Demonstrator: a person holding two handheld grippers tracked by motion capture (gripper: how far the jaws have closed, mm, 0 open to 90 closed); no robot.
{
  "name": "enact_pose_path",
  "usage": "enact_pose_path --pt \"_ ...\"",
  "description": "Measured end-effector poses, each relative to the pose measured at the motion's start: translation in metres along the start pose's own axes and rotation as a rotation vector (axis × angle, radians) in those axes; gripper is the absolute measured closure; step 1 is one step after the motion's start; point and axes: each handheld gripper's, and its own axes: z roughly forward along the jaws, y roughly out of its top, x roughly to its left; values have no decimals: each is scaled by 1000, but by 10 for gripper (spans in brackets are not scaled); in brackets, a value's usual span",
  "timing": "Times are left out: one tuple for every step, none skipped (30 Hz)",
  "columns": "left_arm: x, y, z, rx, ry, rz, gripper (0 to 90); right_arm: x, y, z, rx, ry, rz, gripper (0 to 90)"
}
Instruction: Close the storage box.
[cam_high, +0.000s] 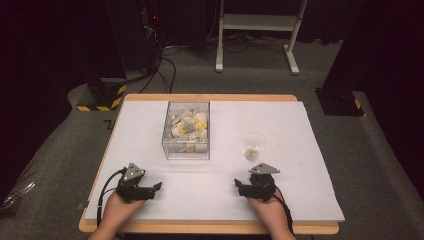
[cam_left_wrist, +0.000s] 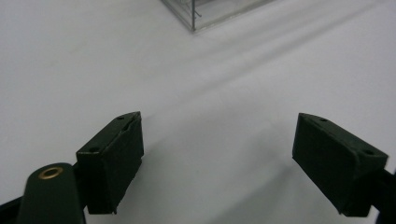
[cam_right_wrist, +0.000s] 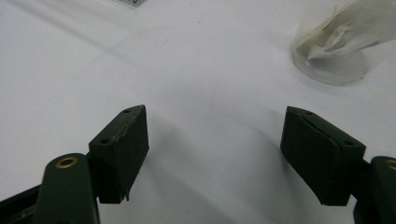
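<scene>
While both hands rest low in the frame, the scene reads as follows.

Table edges: the white mat (cam_high: 300, 200) covers nearly all of the wooden table (cam_high: 210, 228); a strip of wood shows along the bottom and left edges in the high view.
Open room: bare mat lies between the two grippers at lower centre, and more at the far right and far left of the mat.
Box: the clear box (cam_high: 186, 131) of pale packets stands upper centre-left on the mat, well apart from both grippers; one of its corners shows at the top of the left gripper view (cam_left_wrist: 193, 18).
Cup: the clear cup (cam_high: 254, 145), with crumpled packets inside, stands right of the box, near and above the right gripper; it sits in the upper right of the right gripper view (cam_right_wrist: 334, 51).
Left gripper (cam_high: 155, 188): lower left, held level over the mat, tips pointing right; jaws apart, nothing between them (cam_left_wrist: 217, 161).
Right gripper (cam_high: 238, 184): lower right, level, tips pointing left; jaws released wide, nothing between them (cam_right_wrist: 215, 156).
Hands: each forearm enters from the bottom edge, wrapped round its gripper's body.
</scene>
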Motion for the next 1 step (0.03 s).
enact_pose_path --pt "-1 0 0 -5 1 3 170 0 0 0 -2 -1 -1 237"
